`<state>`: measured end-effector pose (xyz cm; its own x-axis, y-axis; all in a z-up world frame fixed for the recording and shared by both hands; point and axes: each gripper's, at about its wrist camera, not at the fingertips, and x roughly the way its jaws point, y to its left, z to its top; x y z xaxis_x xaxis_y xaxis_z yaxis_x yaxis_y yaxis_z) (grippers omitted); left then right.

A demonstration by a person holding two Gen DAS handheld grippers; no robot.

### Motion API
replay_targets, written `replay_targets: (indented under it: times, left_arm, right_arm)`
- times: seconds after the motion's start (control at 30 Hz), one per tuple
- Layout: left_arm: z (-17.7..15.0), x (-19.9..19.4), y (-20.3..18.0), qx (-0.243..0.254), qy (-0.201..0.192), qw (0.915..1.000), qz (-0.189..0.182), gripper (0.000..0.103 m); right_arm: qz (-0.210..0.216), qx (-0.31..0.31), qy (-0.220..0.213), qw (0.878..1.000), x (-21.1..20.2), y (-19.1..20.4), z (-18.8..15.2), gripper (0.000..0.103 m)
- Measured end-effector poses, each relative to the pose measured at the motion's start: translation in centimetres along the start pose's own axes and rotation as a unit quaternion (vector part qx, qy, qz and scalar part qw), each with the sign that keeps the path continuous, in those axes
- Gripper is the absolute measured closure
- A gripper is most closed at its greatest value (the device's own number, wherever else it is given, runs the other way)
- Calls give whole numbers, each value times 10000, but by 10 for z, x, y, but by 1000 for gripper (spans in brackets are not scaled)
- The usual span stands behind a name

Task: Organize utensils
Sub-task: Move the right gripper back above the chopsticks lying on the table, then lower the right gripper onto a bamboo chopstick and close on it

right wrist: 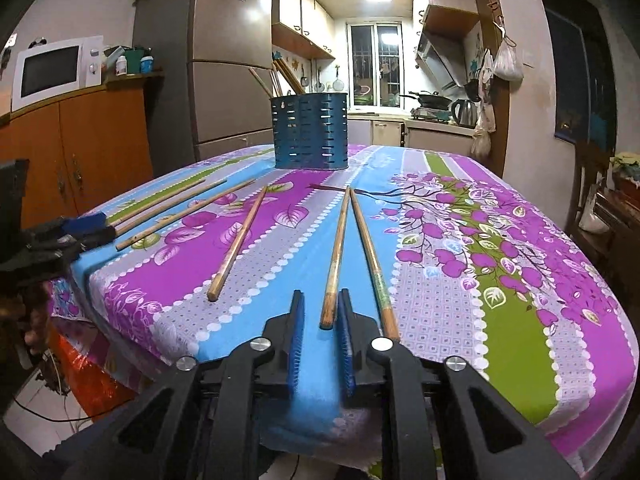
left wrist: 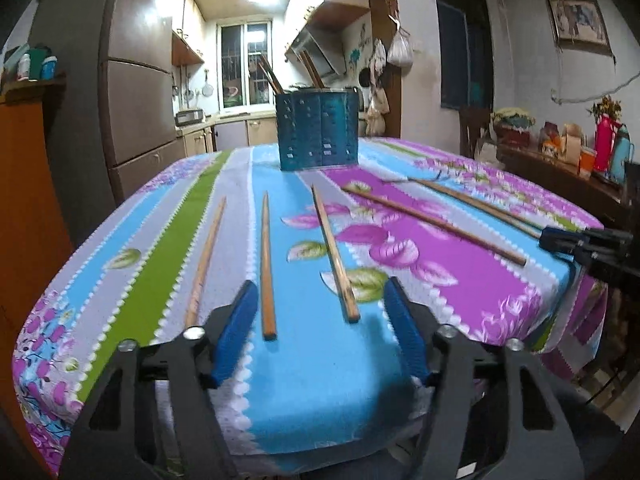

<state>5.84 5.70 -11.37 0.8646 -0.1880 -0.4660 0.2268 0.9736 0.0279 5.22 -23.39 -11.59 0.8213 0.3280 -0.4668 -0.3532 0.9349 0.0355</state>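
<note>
A blue perforated utensil holder [left wrist: 318, 132] stands at the table's far side with several chopsticks in it; it also shows in the right wrist view [right wrist: 310, 132]. Several wooden chopsticks lie loose on the cloth. My left gripper [left wrist: 322, 300] is open at the near edge, its jaws either side of two chopsticks [left wrist: 267, 264] [left wrist: 334, 256]. My right gripper [right wrist: 320, 308] is open with a narrow gap, and the near end of one chopstick [right wrist: 334, 264] lies between its jaws. Another chopstick [right wrist: 370, 256] lies just right of it.
The table has a flowered, striped cloth [left wrist: 460, 264]. The right gripper shows at the right table edge in the left wrist view [left wrist: 576, 240]. A fridge [right wrist: 228, 80], an orange cabinet [right wrist: 80, 148] with a microwave, and a cluttered side shelf [left wrist: 568, 156] surround the table.
</note>
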Motion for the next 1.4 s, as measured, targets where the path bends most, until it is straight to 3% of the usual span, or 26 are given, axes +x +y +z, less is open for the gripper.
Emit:
replay_targets:
  times: [0.13,0.23,0.4,0.63,1.1,1.13,1.4]
  left_arm:
    - [-3,4,-7,86,84,9999,-93,66]
    - [-1,6,-11,144,51,9999,-76,72]
    - [-1,8,-15,194,52,9998,-64,72]
    - [-8,7,-21,146,-52,9999,-40,86]
    - [-15,4,-23,46,-287,9996,73,86]
    - [-14,3,-24,33,-277,9996,70,95]
    - [-1,-11,-20,-65,-402,9992,58,98]
  right_arm:
    - [-17,75,-57,10000,-3,0,-2,90]
    - [-9,112,-86,9999,-3,0,-3,90]
    - [3,66,-69,10000,-3,0,-2,90]
    - [-2,37,-120,9999,-3,1,-4,90]
    - [-61,-2,-143,9999,-4,3,-5,90]
    - [-74,18,-157,9998,-4,3,-5,91]
    - [-137,56,-401,9991,-18,5,3,95]
